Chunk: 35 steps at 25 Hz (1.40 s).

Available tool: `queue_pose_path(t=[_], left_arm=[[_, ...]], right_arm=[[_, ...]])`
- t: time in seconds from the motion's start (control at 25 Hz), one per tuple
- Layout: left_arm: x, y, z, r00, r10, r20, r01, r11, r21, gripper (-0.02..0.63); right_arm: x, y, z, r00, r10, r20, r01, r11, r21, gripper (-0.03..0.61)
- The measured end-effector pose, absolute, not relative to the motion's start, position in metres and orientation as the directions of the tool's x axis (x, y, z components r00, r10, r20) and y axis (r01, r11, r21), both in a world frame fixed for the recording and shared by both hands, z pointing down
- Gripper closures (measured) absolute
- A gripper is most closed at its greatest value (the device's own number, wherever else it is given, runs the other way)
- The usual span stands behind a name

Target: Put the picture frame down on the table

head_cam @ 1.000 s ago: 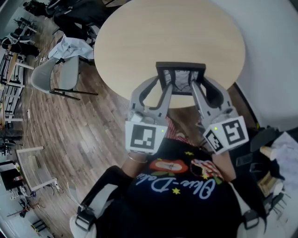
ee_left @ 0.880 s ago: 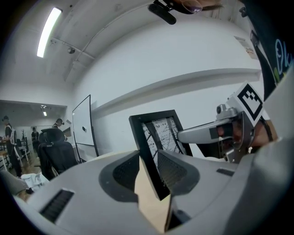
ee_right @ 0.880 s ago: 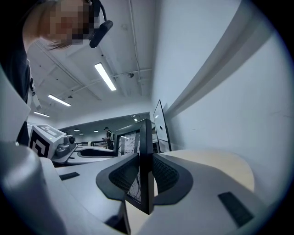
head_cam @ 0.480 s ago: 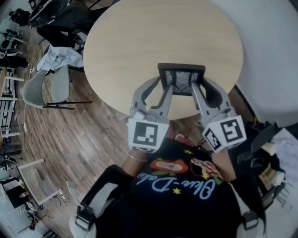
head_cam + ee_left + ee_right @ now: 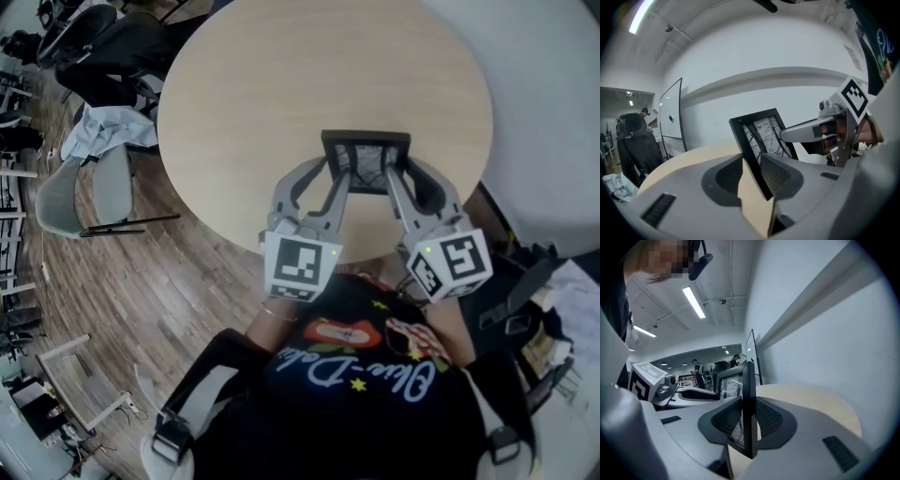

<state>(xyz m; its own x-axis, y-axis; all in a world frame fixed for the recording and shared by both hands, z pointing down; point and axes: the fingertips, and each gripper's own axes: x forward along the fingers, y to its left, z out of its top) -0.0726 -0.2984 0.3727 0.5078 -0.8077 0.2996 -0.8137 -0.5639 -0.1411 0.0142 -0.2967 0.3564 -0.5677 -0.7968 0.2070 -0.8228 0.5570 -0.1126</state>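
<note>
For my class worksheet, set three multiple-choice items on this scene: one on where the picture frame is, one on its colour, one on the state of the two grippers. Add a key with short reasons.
1. Where is the picture frame relative to the table?
A. Over its near side, by the person
B. Over its far rim
C. Off it, over the floor

2. What colour is the frame's border?
A. White
B. Black
C. Red

3. How do the left gripper and the right gripper stand?
A. Both open
B. Only the left grips
C. Each shut on one side edge of the frame

Key:
1 A: the head view shows tabletop around and beyond it.
2 B: it is black in every view.
3 C: each gripper view shows jaws clamping an edge.
</note>
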Motion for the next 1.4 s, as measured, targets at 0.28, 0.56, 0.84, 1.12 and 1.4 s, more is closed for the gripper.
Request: queue_pose_path(t=[0.28,0.56,0.84,1.12,1.4], left_arm=[[-0.095,-0.324,0.396,0.514,-0.786,0.343,-0.813,-0.574,-0.098,0.492],[-0.113,-0.341,0.423,0.515,-0.757,0.403,-0.806,-0.587,-0.072,0.492],[-0.111,-0.346,0.451,0.519,-0.719,0.462,-0.791,-0.608,-0.058,0.492],[-0.118,-0.354,0.477,0.531,-0.672,0.516,-0.772,-0.635,-0.033,0.492],[-0.129,-0.364,0.502,0.547,-0.619,0.564,-0.756,-0.655,0.014,0.492]], right_arm=[[-0.008,-0.324,0.38,-0.563,-0.783,0.265,-0.826,0.547,-0.14,0.505],[-0.026,-0.343,0.404,-0.561,-0.76,0.327,-0.825,0.546,-0.147,0.505],[-0.022,-0.347,0.437,-0.552,-0.741,0.382,-0.834,0.498,-0.238,0.505],[-0.028,-0.356,0.464,-0.535,-0.718,0.445,-0.845,0.455,-0.283,0.505],[-0.039,-0.367,0.49,-0.523,-0.689,0.501,-0.852,0.401,-0.337,0.505]])
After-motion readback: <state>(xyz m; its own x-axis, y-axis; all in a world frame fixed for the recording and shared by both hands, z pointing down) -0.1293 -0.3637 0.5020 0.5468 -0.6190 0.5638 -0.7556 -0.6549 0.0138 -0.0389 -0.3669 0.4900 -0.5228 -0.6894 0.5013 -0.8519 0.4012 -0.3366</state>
